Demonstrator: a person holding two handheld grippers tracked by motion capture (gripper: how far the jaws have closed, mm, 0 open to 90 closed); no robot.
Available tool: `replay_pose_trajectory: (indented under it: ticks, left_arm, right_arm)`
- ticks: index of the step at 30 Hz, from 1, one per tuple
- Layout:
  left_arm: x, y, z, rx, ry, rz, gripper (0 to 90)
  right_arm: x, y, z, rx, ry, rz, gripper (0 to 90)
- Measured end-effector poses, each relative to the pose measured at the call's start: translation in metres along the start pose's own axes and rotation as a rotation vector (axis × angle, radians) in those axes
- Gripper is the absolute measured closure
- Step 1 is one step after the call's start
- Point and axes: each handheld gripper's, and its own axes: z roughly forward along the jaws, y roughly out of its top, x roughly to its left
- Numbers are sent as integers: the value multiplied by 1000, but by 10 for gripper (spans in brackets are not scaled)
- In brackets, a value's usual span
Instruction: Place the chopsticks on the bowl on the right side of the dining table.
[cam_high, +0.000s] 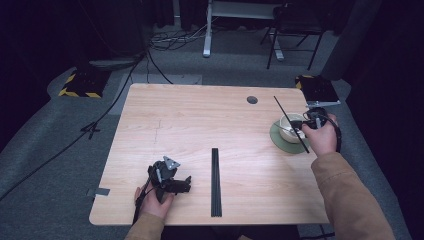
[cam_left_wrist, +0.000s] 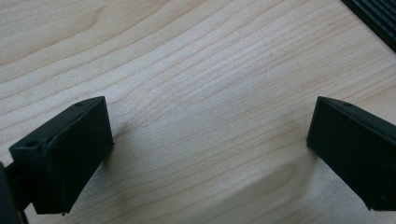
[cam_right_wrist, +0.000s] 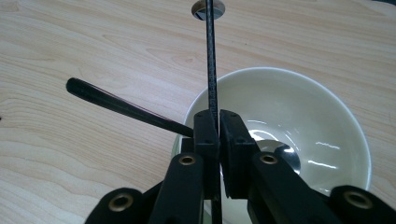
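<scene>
My right gripper is shut on a thin black chopstick, which runs straight up between its pads. Just beyond sits a white bowl with a black-handled spoon leaning out over its left rim. From above, that chopstick slants across the bowl, which stands on a green saucer; the right gripper is at the bowl's right side. My left gripper rests low at the table's front left. Its jaws stand wide open over bare wood, with nothing between them.
A bundle of black chopsticks lies lengthwise at the middle front of the table, just right of the left gripper, and its corner shows as a black edge. A round cable hole sits at the far right. A chair and a desk frame stand beyond.
</scene>
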Motion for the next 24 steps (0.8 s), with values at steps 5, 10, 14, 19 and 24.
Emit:
replay_pose_trajectory:
  ticks: [5, 10, 14, 19, 24]
  left_arm:
    - [0, 0, 0, 0, 0, 1, 5]
    - [0, 0, 0, 0, 0, 0, 5]
    - [0, 0, 0, 0, 0, 0, 5]
    - [0, 0, 0, 0, 0, 0, 5]
    - [0, 0, 0, 1, 1, 0, 5]
  right_arm:
    - [-4, -1, 4, 18, -13, 8, 865]
    - [-8, -1, 8, 36, -29, 8, 864]
    - [-11, -1, 11, 41, -34, 24, 864]
    - [-12, -2, 15, 50, -34, 33, 860]
    - [-10, -1, 12, 3, -37, 64, 716]
